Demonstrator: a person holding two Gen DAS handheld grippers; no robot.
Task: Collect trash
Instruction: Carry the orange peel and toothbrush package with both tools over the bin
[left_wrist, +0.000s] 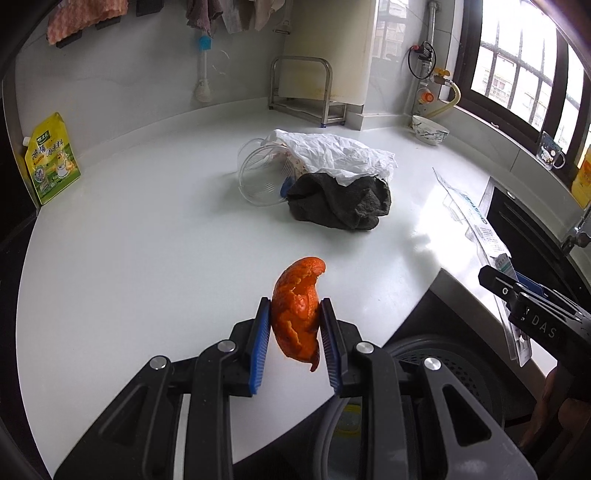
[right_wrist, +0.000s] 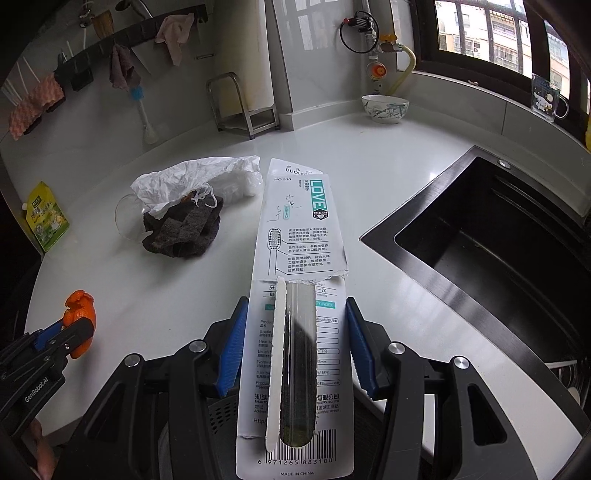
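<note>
orange peel (left_wrist: 297, 314), curled and torn, pinched in left gripper (left_wrist: 295, 325); toothbrush packaging (right_wrist: 299, 332) between right gripper (right_wrist: 295, 350) pads

The white countertop (left_wrist: 140, 236) offers open passage from 9 to 12 o'clock of the left gripper (left_wrist: 295, 325); that gripper is closed on an orange peel (left_wrist: 297, 314), which fills its jaw gap. At 1 o'clock a cluster blocks the centre: dark cloth (left_wrist: 340, 203), white plastic bag (left_wrist: 332, 153) draped on top, clear plastic cup (left_wrist: 258, 177) on its side, all touching. A yellow pouch (left_wrist: 51, 158) stands at 10 o'clock against the wall; a metal rack (left_wrist: 303, 92) occupies the far corner. The sink (right_wrist: 498, 236) opens at 2 o'clock of the right gripper (right_wrist: 295, 343); the toothbrush package (right_wrist: 299, 295) it clamps projects toward 12 o'clock.
</note>
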